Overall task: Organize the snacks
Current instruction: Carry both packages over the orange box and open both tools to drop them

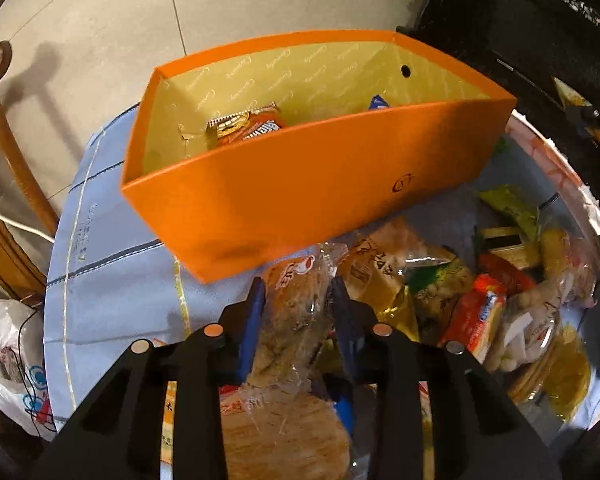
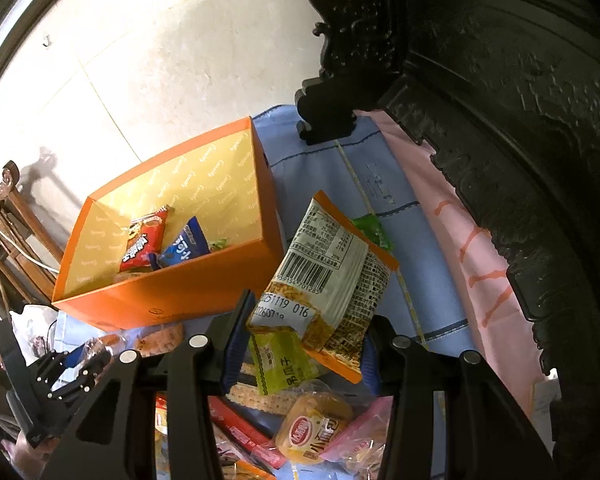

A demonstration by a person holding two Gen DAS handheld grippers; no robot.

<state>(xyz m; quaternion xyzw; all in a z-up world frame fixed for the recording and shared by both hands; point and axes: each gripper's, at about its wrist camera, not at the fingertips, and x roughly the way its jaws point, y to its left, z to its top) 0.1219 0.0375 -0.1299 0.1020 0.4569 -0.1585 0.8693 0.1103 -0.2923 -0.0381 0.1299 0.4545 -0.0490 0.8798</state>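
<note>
My left gripper (image 1: 298, 300) has its blue pads closed against a clear-wrapped rice cracker packet (image 1: 296, 308), pinching the crinkly film near its upper end; the cracker sits between the pads. My right gripper (image 2: 306, 340) grips a white and orange snack bag (image 2: 332, 276) by its lower edge, barcode side facing me, the bag standing up and out ahead of the fingers. A small yellow-green packet (image 2: 280, 360) sits just under that bag at the right gripper's pads; I cannot tell whether it is pinched too or only lying below.

Ahead of both grippers stands the orange box (image 1: 320, 196), open at the top, with a red packet (image 2: 144, 244) and a blue packet (image 2: 184, 244) already on its floor. Below and to the right of my left gripper the loose pile of snacks (image 1: 480, 300) covers the blue cloth (image 1: 112, 280).

The risks as I judge them: the left grip is on slippery film, so the cracker could slide out or snap if I squeeze harder. The box's near wall rises close ahead of the left gripper, so a low carry could shove or tip it. The right bag, held only by an edge, could swing and catch the rim.
</note>
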